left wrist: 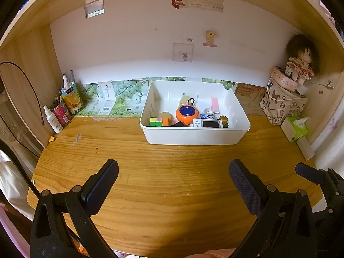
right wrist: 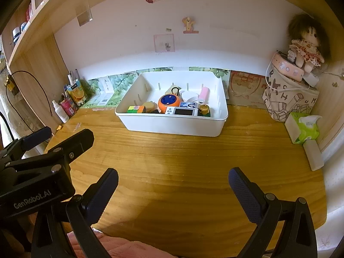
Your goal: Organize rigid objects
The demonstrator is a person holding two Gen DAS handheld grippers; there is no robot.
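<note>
Hovering at the bottom of each wrist view, both tools are idle: the left gripper (left wrist: 173,190) has its black, blue-padded fingers (left wrist: 245,185) spread wide with nothing between them, and the right gripper (right wrist: 173,193) stands the same way, wide apart and holding nothing. In the right wrist view the left gripper's body shows at the lower left of the frame, just beside the right one.

Past the fingers, the honey-coloured wooden counter (left wrist: 172,172) runs bare up to the middle of the frame.

Higher up, in the centre, sits the white rectangular plastic bin (left wrist: 194,136). Gathered along its near wall are a multicoloured puzzle cube (left wrist: 158,122), an orange ball-shaped gadget with a blue face and a black loop (left wrist: 186,112), a small white device with a dark screen (left wrist: 207,123), a gold-capped little jar (left wrist: 223,120) and a pink slim stick-shaped case (left wrist: 214,104).

Judging from this, the sorting looks essentially finished: no loose rigid piece is visible on the open counter, apart from a tiny yellow scrap (left wrist: 51,138) at the left edge, too small to identify. At the far edges stand a white spray bottle (left wrist: 52,120) at left and a green-and-white tissue pack (left wrist: 295,128) at right, which look like fixtures.
</note>
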